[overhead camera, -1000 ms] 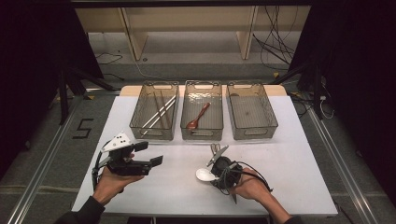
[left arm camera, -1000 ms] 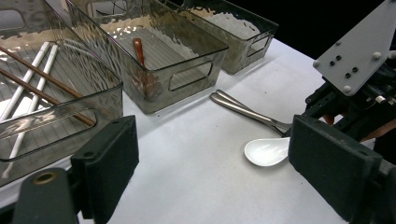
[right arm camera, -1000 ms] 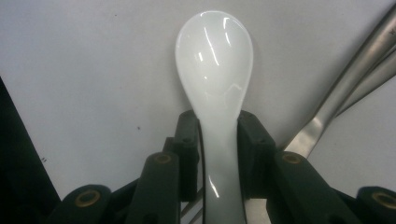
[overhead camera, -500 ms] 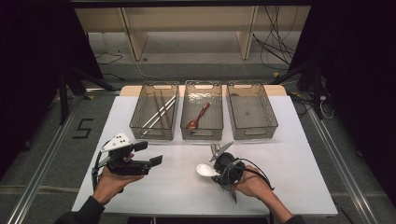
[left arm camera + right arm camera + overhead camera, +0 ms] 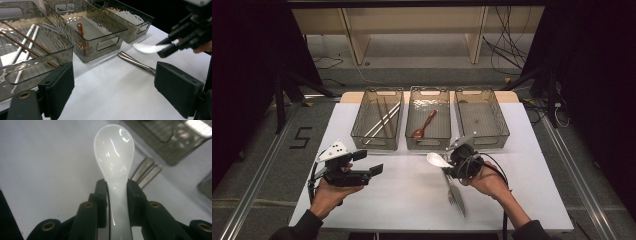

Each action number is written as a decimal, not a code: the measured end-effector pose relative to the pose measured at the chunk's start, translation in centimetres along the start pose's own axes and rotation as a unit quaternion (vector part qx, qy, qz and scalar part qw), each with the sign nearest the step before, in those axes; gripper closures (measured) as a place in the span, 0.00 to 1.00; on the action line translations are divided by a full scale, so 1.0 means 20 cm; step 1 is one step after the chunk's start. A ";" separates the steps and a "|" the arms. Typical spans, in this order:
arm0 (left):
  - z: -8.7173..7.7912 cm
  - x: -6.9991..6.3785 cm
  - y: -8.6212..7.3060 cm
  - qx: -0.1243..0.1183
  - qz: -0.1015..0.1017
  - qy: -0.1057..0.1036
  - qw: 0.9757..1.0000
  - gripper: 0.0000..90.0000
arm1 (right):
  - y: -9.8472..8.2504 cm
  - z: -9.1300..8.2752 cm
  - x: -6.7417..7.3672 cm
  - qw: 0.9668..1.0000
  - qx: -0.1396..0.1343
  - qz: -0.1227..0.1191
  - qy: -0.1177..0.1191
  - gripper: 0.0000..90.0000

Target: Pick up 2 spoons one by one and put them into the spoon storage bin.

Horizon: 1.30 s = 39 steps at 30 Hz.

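My right gripper (image 5: pixel 116 187) is shut on the handle of a white ceramic spoon (image 5: pixel 113 152), whose bowl sticks out ahead of the jaws. In the high view the right gripper (image 5: pixel 452 162) holds the spoon (image 5: pixel 435 160) a little above the table, just in front of the middle bin (image 5: pixel 427 145). The left gripper view shows the same spoon (image 5: pixel 147 48) pinched in that gripper (image 5: pixel 172 46). My left gripper (image 5: pixel 368 162) hovers at the table's left front, open, with nothing between its pads (image 5: pixel 178 90).
Metal cutlery (image 5: pixel 455 195) lies on the white table (image 5: pixel 402 200) under my right hand; its handles (image 5: pixel 135 62) point toward the bins. The left bin (image 5: pixel 374 146) holds chopsticks (image 5: pixel 382 120), the middle bin a brown spoon (image 5: pixel 423 125). The right bin (image 5: pixel 504 125) looks empty.
My right gripper has risen and moved toward the bins with the white spoon in it. The left gripper has stayed where it was.
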<state>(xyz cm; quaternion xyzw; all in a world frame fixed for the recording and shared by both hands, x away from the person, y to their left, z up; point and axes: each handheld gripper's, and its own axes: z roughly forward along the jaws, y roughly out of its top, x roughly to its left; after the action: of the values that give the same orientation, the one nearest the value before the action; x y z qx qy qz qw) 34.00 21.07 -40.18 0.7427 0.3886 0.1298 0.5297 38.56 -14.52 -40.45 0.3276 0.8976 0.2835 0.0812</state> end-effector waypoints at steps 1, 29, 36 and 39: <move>0.00 0.00 0.00 0.001 0.000 0.001 1.000 0.18 | 0.02 -0.01 -0.01 1.000 -0.004 0.003 -0.002 0.82; -0.01 0.01 -0.02 -0.001 -0.005 -0.001 1.000 0.18 | 0.48 0.02 -0.25 0.996 -0.043 0.027 -0.078 0.83; 0.00 0.02 -0.03 0.003 -0.004 -0.003 1.000 0.18 | 0.57 0.08 -0.30 0.994 -0.042 0.051 -0.086 0.83; 0.00 0.02 -0.03 0.003 -0.005 -0.004 1.000 0.18 | 0.59 0.10 -0.33 0.993 -0.040 0.059 -0.090 0.83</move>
<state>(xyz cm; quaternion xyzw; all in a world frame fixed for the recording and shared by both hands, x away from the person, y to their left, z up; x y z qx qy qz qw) 33.93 21.39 -40.72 0.7427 0.3905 0.1234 0.5298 50.75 -10.30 -35.73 0.4011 0.8536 0.2926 0.1578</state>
